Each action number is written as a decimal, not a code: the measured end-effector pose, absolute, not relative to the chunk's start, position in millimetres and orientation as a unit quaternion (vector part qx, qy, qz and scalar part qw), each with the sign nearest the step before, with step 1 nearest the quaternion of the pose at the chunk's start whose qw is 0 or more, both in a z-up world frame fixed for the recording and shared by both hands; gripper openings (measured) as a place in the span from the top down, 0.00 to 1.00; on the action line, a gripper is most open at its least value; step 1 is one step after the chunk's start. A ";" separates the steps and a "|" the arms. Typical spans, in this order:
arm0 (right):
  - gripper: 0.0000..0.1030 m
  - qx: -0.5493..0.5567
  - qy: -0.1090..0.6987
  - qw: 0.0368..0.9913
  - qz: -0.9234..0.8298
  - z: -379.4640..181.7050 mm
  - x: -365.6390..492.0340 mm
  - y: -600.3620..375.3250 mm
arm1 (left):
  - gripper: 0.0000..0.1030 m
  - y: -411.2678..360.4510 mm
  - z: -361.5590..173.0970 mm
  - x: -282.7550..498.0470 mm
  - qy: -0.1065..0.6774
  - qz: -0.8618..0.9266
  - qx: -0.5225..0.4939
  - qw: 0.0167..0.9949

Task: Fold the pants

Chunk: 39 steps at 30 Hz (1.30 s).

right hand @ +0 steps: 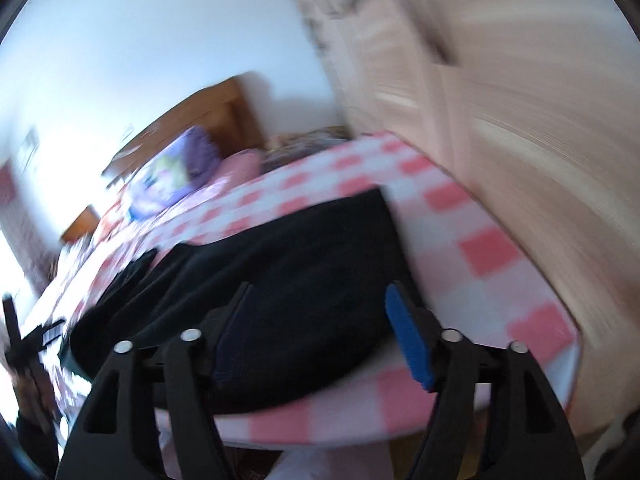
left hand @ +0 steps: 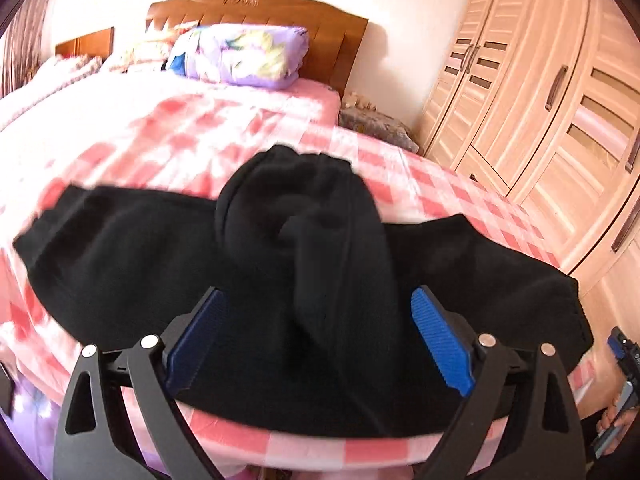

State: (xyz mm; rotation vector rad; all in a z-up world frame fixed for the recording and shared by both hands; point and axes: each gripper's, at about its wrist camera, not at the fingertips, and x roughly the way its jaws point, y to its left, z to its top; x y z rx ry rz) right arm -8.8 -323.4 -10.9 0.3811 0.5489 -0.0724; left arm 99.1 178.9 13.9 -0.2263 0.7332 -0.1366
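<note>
- across most of both views, a bed (left hand: 248, 128) covered with a pink and white checked sheet (left hand: 460, 196).
- to the right of the bed, a tall pale wooden wardrobe (left hand: 540, 92) with louvred doors, strongly blurred in the right wrist view.
- behind the bed, a brown wooden headboard (left hand: 340, 36) against a white wall.
- on the near part of the bed, lying on the sheet, black pants (left hand: 168, 264), spread wide from left to right, with one part folded up over the middle into a rounded bunch (left hand: 296, 204).
- near the headboard, a folded purple flowered quilt (left hand: 248, 56), well apart from the pants.
- beside the bed at the far right corner, a low thing under a flowered cloth (left hand: 380, 124), not clear what.
- left gripper (left hand: 316, 344) released, jaws standing wide, blue pads (left hand: 440, 344) apart from the cloth, nothing pinched between them; pants seen below and beyond the fingers.
- right gripper (right hand: 320, 340) also released, jaws apart, one blue pad (right hand: 408, 344) visible on the right finger, no cloth held; black pants below it near the bed edge.
- at the right edge of the left wrist view, a hand (left hand: 612, 420) around a dark device, partly cut off.
</note>
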 end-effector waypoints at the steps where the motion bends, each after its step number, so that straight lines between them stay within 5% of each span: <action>1: 0.30 0.175 0.274 0.945 -0.026 -11.1 -1.5 -314.0 | 0.08 168.9 18.7 102.2 0.358 -0.075 -0.104 0.925; 6: 0.30 0.121 0.332 0.935 0.028 -24.2 50.2 -262.0 | 0.03 108.8 32.9 125.5 0.368 -0.094 -0.015 0.925; 10: 0.19 0.086 0.348 0.933 0.038 -31.5 72.2 -237.8 | 0.03 96.8 32.2 159.5 0.375 -0.078 0.019 0.923; 19: 0.19 0.093 0.376 0.921 0.042 -54.4 94.6 -224.4 | 0.03 57.6 -0.3 301.5 0.524 -0.067 0.109 0.842; 22: 0.19 0.086 0.380 0.920 0.043 -57.0 94.5 -221.5 | 0.20 51.8 -30.2 318.6 0.556 -0.052 0.129 0.819; 24: 0.19 0.085 0.381 0.920 0.043 -57.0 93.3 -223.2 | 0.41 56.5 -46.8 323.5 0.567 -0.064 0.116 0.813; 25: 0.19 0.086 0.381 0.920 0.042 -57.2 93.2 -224.5 | 0.54 61.0 -44.8 320.9 0.554 -0.070 0.108 0.822; 26: 0.19 0.089 0.381 0.919 0.040 -57.3 93.0 -227.0 | 0.92 65.5 -41.5 318.9 0.547 -0.053 0.114 0.828; 34: 0.19 0.087 0.357 0.926 0.085 -38.8 91.2 -214.6 | 0.92 223.5 56.0 195.5 0.355 0.003 -0.089 0.931; 39: 0.20 0.002 0.334 0.927 0.173 -13.9 130.3 -153.9 | 0.92 319.6 32.9 117.0 0.336 0.066 -0.153 0.927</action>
